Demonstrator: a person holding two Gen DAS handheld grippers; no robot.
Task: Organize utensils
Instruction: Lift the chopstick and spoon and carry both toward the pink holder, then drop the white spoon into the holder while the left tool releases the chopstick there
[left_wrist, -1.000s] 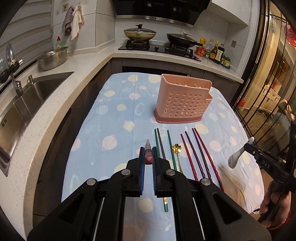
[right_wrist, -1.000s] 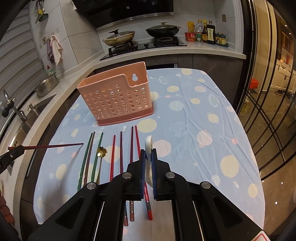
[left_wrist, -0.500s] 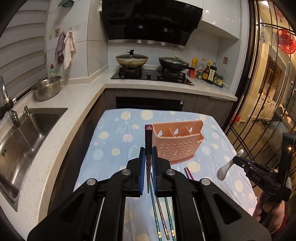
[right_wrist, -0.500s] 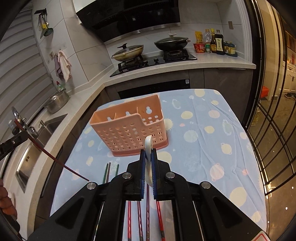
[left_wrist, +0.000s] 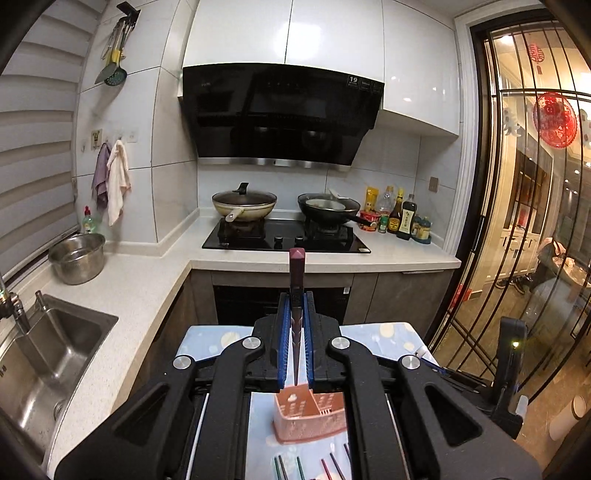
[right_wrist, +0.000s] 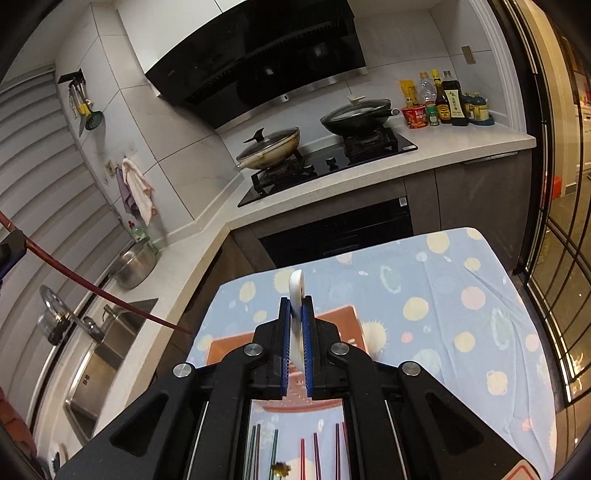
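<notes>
Two claws loaded: left claw (left_wrist: 295, 325) pinching dark-red chopstick (left_wrist: 296, 273), thin, stiff, slippery; right claw (right_wrist: 295, 332) pinching white spoon (right_wrist: 296, 295), looks ceramic, breakable. I reckon mid-handle grip safest. Pink caddy (left_wrist: 310, 413) below on tabletop (right_wrist: 461, 295).

- your utensil holder (left_wrist: 309, 415) stands on the table (right_wrist: 461, 295), with the loose chopsticks (right_wrist: 306, 456) lying in a row in front of it.
- behind the table runs the stove (left_wrist: 286, 236); the sink (left_wrist: 48, 354) is on your left.
- the bottles (right_wrist: 443, 99) stand right of the stove.
</notes>
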